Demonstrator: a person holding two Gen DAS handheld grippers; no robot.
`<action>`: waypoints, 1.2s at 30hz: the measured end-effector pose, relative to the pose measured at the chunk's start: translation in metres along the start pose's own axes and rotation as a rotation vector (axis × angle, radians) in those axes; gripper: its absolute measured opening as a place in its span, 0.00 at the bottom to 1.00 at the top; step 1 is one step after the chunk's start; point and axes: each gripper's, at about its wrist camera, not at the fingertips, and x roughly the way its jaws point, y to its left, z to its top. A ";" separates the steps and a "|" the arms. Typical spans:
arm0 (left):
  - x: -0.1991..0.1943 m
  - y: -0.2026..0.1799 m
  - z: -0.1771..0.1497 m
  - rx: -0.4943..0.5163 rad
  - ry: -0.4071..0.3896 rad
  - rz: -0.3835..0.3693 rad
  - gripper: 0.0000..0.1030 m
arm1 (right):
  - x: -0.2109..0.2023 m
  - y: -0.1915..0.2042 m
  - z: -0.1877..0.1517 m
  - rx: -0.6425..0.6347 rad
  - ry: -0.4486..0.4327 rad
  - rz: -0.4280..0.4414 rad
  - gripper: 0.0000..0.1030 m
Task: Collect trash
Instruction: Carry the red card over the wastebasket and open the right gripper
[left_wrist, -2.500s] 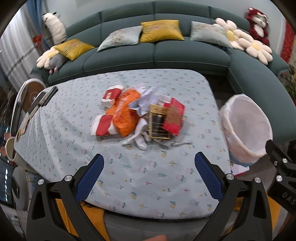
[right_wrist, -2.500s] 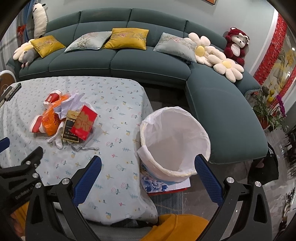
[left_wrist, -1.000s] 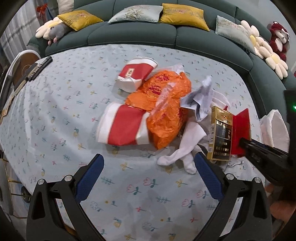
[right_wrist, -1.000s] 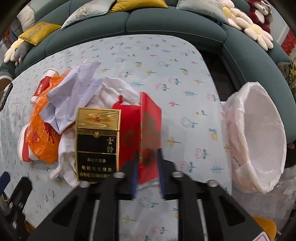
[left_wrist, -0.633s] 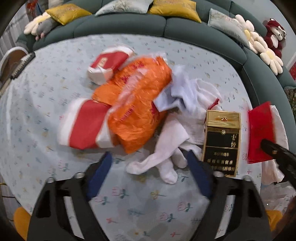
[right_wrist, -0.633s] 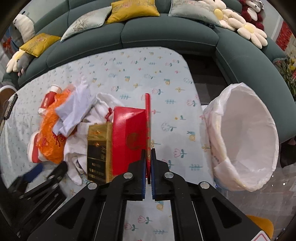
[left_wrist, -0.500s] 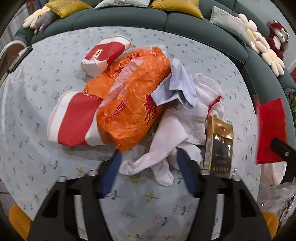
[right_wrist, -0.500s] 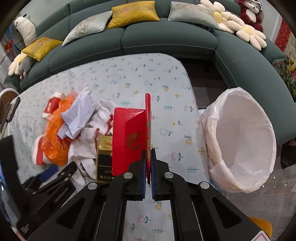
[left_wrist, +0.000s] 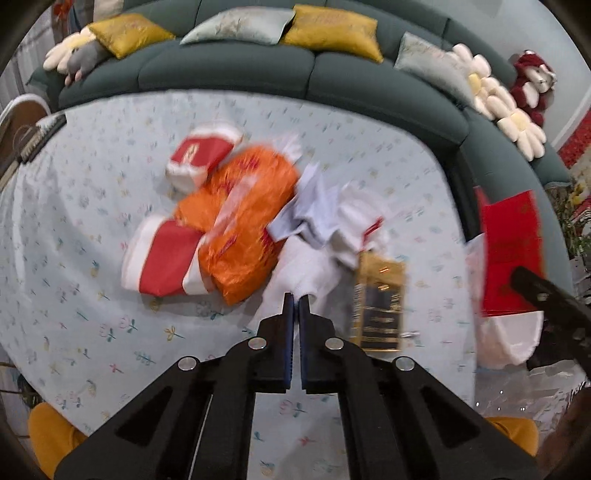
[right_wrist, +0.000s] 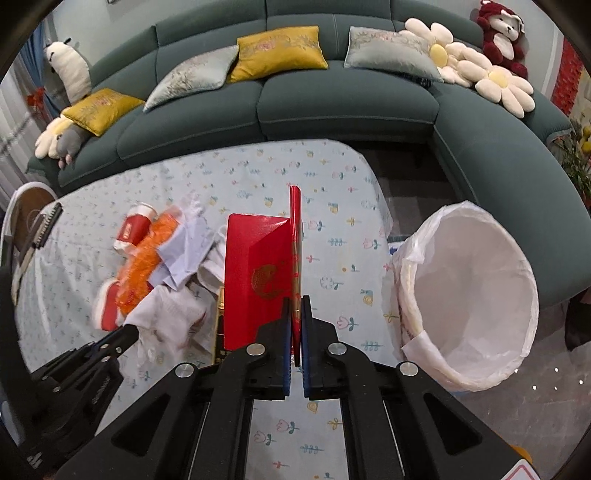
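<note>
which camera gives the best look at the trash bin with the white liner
The right wrist view. The white-lined trash bin shows whole there, mouth open toward the camera, beside the table. In the left wrist view only a sliver of its liner shows, mostly hidden behind the red envelope held by the right gripper.

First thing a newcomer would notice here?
The red envelope, clamped upright in the right gripper mid-frame, lifted above the table's right side, with the white-lined bin open to its right. Then the trash pile at the table's centre: an orange bag, with the left gripper shut on a white cloth at the pile's near edge.
</note>
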 end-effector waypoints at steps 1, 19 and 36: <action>-0.011 -0.006 0.002 0.009 -0.020 -0.010 0.02 | -0.005 0.000 0.001 -0.006 -0.010 -0.002 0.04; -0.093 -0.169 0.034 0.234 -0.167 -0.210 0.02 | -0.083 -0.102 0.010 0.052 -0.140 -0.079 0.04; -0.028 -0.304 0.011 0.373 -0.033 -0.289 0.02 | -0.052 -0.222 -0.008 0.173 -0.075 -0.186 0.04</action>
